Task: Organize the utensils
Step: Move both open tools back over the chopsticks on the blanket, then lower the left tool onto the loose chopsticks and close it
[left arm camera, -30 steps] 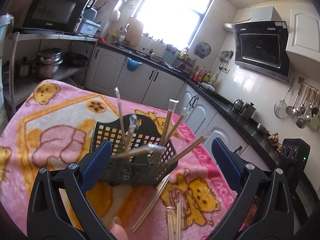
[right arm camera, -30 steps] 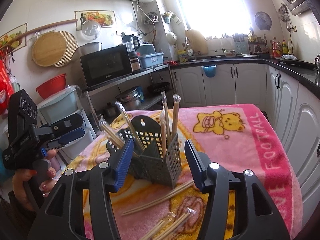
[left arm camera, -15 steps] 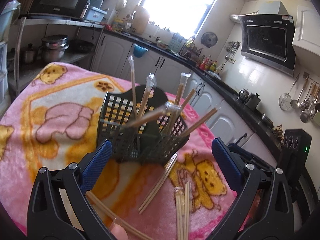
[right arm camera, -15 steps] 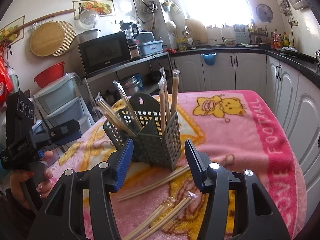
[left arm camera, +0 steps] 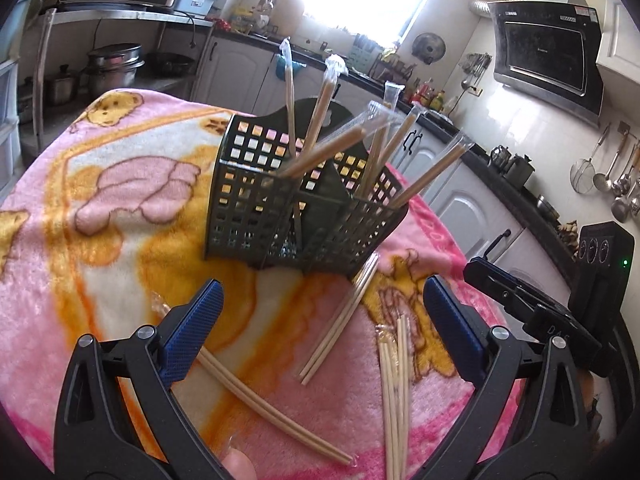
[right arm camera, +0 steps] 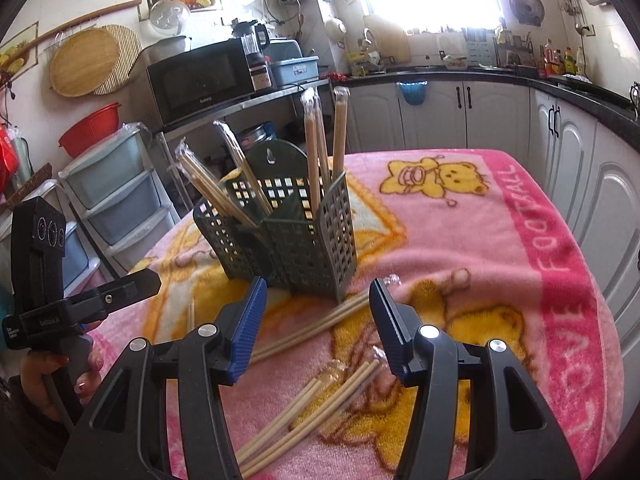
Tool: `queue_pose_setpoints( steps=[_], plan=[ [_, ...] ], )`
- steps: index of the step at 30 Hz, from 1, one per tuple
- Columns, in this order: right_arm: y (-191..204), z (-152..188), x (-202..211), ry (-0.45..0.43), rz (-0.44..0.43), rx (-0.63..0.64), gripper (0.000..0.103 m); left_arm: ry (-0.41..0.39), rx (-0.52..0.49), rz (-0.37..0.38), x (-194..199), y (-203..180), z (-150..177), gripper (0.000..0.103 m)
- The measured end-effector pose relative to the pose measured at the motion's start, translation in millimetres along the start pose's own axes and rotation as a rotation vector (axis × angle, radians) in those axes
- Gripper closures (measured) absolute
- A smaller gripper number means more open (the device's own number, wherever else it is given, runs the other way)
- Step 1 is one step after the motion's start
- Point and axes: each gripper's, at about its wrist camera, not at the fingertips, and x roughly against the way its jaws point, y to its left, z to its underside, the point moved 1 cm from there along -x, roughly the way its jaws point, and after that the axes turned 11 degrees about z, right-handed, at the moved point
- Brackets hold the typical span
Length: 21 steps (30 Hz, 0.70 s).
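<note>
A dark green lattice utensil holder (left arm camera: 296, 208) stands on the pink blanket, with several wrapped chopstick pairs (left arm camera: 320, 156) leaning in its compartments; it also shows in the right wrist view (right arm camera: 288, 232). Loose chopsticks lie on the blanket: a pair by the holder's base (left arm camera: 340, 320), a bundle to the right (left arm camera: 394, 392), and a pair near my left finger (left arm camera: 272, 404). In the right wrist view a pair (right arm camera: 308, 332) and a bundle (right arm camera: 308, 412) lie under my right gripper (right arm camera: 318, 320). My left gripper (left arm camera: 320, 328) is open and empty above the loose sticks. My right gripper is open and empty.
The pink bear-print blanket (right arm camera: 500, 280) covers the table. The right-hand tool (left arm camera: 560, 312) shows at the right of the left wrist view; the left-hand tool (right arm camera: 44, 304) shows at the left of the right wrist view. White cabinets (right arm camera: 440, 120) and plastic drawers (right arm camera: 116, 196) surround the table.
Both grippers have pulled back and tilted down from the holder, so more loose chopsticks on the blanket come into view. Both stay open and empty.
</note>
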Motion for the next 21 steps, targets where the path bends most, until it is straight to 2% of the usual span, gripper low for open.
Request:
queue_pose_setpoints(
  steps=[13,19,21],
  plan=[
    [1,22,-11,0.072,0.023,0.021,0.052,0.072,-0.014,-0.022,-15,3,21,0.011],
    [-3,37,-23,0.131,0.047,0.024,0.052,0.107,-0.06,-0.021,-24,-3,32,0.011],
    [-6,41,-27,0.149,0.055,0.02,0.052,0.125,-0.061,-0.015,-28,-3,35,0.015]
  ],
)
